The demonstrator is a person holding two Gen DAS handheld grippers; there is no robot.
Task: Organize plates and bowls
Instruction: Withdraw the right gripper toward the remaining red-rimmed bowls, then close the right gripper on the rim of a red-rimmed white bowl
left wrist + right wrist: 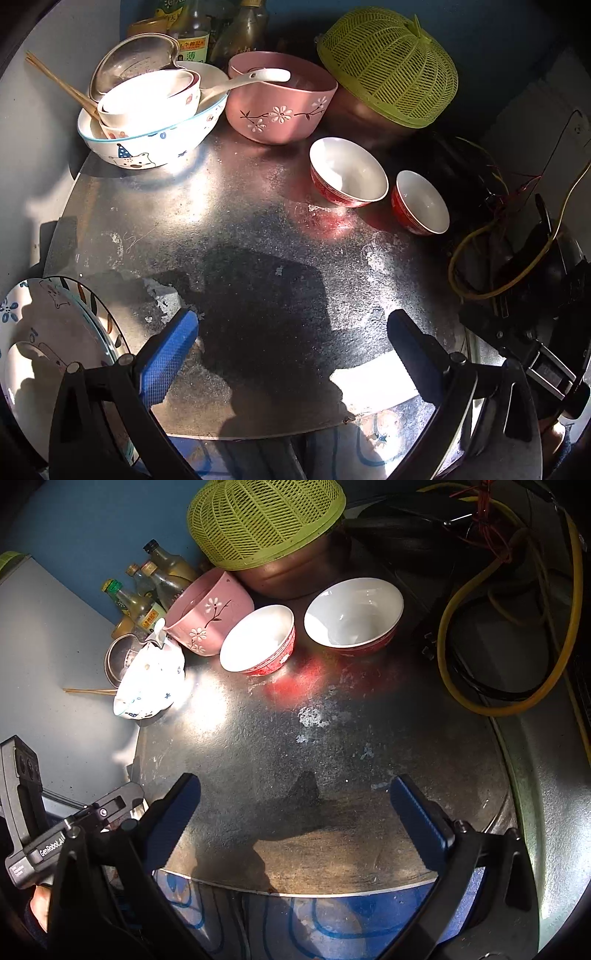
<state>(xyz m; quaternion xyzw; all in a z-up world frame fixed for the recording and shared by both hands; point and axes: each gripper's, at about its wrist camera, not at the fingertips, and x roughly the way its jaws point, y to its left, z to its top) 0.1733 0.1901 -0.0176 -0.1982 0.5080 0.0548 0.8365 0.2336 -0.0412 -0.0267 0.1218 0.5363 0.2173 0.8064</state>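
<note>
on the left our left gripper (291, 332) is spread wide over the metal tabletop (240, 206) with nothing between its blue pads, a patterned plate (48, 332) just beside its left finger, maybe touching. farther back sit stacked white bowls (147, 118), a pink bowl (280, 99), then two red bowls (349, 171) side by side. our right gripper (293, 808) is just as wide and holds nothing, well short of the red bowls.

Both wrist views look forward and down over spread fingers at the metal tabletop (258, 206), close above its near edge; the left view faces from further left, and both share the pink bowl (279, 98) and two red bowls ahead
</note>
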